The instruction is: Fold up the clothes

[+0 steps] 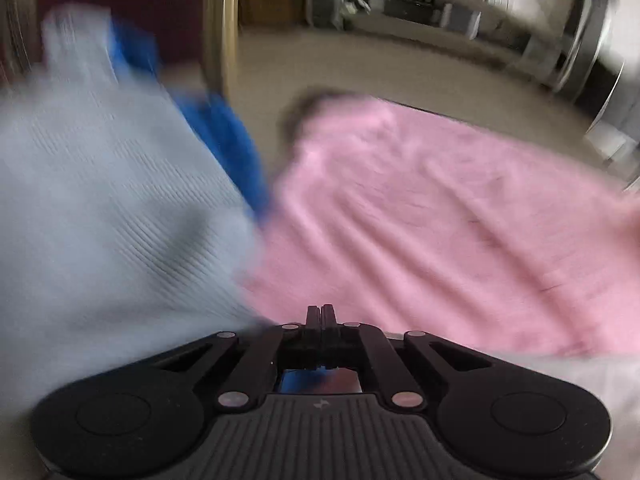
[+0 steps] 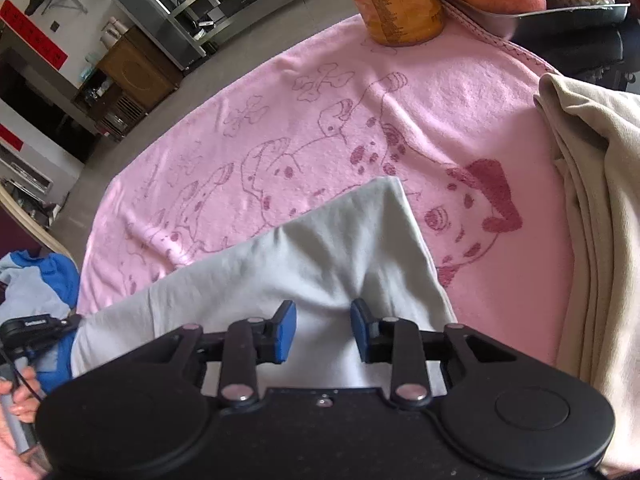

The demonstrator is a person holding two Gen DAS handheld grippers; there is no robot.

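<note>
Fabric is the matter here: a soft, light, pale grey-white cotton garment lies rumpled on the pink printed towel covering the desk. It will drape and slide easily, so an edge or corner is the best hold. The right gripper hovers over it, jaws parted. The left gripper is closed, seemingly on nothing, beside a blurred light-blue ribbed garment.

Your left gripper fingers pressed together, angled down. Your right gripper fingers parted, tilted down.
</note>
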